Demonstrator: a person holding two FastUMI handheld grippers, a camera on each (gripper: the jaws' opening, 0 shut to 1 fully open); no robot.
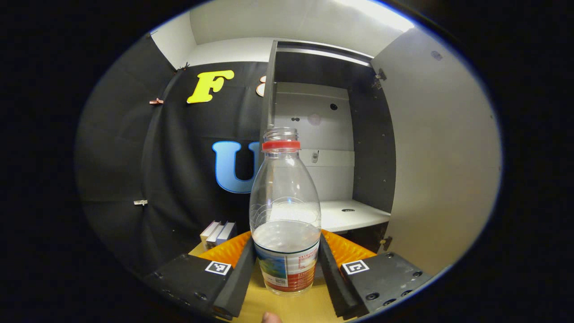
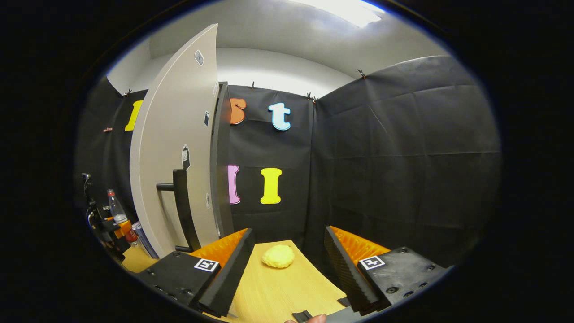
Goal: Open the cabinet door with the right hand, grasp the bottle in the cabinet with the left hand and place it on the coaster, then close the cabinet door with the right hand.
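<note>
left gripper (image 1: 287, 264) fingers clamp the low labelled band of the uncapped plastic water bottle (image 1: 285, 211), out of the cabinet (image 1: 314, 134): light, thin-walled, sloshy, keep upright; right gripper (image 2: 287, 264) wide, empty.

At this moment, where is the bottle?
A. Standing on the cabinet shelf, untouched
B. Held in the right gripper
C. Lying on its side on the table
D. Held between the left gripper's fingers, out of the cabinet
D: in the left gripper view the bottle stands upright, clamped by the left gripper, in front of the open cabinet door.
</note>
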